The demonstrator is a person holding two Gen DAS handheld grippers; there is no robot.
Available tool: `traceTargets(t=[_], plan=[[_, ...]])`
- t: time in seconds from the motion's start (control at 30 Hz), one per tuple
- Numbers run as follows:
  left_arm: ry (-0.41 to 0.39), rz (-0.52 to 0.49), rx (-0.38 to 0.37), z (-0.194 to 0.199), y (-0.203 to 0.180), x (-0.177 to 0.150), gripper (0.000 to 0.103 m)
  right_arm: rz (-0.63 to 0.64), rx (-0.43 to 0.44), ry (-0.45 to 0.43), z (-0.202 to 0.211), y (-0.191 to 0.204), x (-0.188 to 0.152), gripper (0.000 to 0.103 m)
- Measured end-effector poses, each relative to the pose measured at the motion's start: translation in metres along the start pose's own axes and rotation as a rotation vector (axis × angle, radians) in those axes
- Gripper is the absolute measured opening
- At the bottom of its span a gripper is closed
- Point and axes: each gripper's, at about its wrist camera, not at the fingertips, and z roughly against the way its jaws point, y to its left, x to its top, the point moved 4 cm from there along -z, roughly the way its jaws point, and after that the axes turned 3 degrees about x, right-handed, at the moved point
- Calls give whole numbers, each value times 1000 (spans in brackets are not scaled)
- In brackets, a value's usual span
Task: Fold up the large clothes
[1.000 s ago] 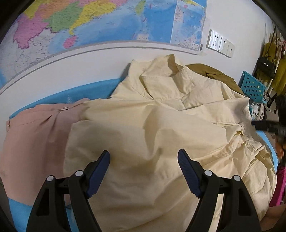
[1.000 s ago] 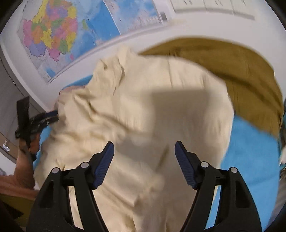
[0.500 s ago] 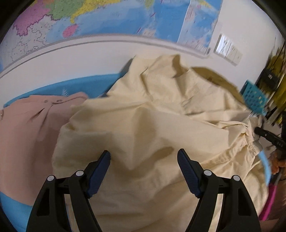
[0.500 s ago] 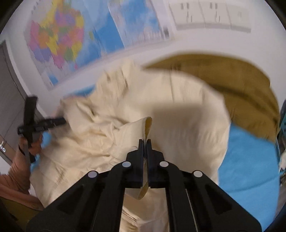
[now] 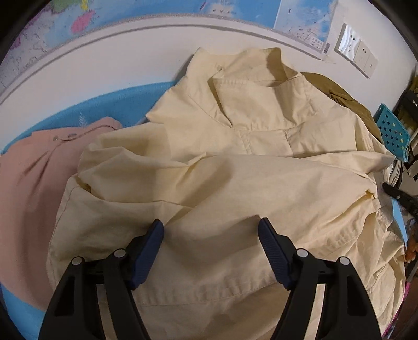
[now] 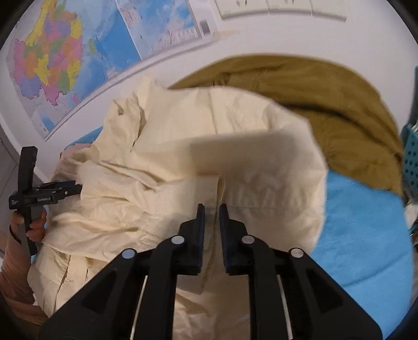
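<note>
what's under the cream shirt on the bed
The cream shirt lies over a blue sheet, overlapping a pink garment on one side and an olive garment on the other. Anything beneath its middle is covered.

No legible text (map lettering blurred)

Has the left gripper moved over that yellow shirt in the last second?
Yes. The left gripper has dipped closer: the wall map slid up its view while the cream shirt grew.

Cream jacket heaped under both claws, bare blue sheet rightward, wall behind
</note>
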Motion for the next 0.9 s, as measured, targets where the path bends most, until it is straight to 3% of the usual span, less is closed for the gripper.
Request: traceTargets(t=[0.03, 0.13, 0.23, 0.33, 0.47, 0.57, 0.67, 0.8, 0.9], plan=[[-9, 0, 6, 3, 0, -1, 73, 18, 18, -36, 12, 8, 3, 27], [-51, -12, 5, 19, -2, -5, 72, 111, 100, -78, 36, 36, 2, 28], [-84, -41, -40, 36, -10, -11, 73, 197, 140, 23, 26, 68, -9, 29], [-88, -89, -78, 42, -21, -18, 73, 253, 99, 103, -1, 78, -18, 29], [-7, -97, -23, 14, -25, -28, 72, 203, 24, 205, -41, 57, -28, 28], [10, -50, -17, 4, -16, -29, 66, 148, 34, 200, -41, 47, -25, 28], [-10, -29, -17, 12, -13, -28, 67, 149, 56, 176, -20, 51, -24, 35], [-64, -61, -37, 35, -17, -36, 68, 201, 138, 127, 14, 67, -26, 35], [-68, -96, -54, 40, -25, -48, 69, 239, 163, 149, 15, 79, -32, 35]])
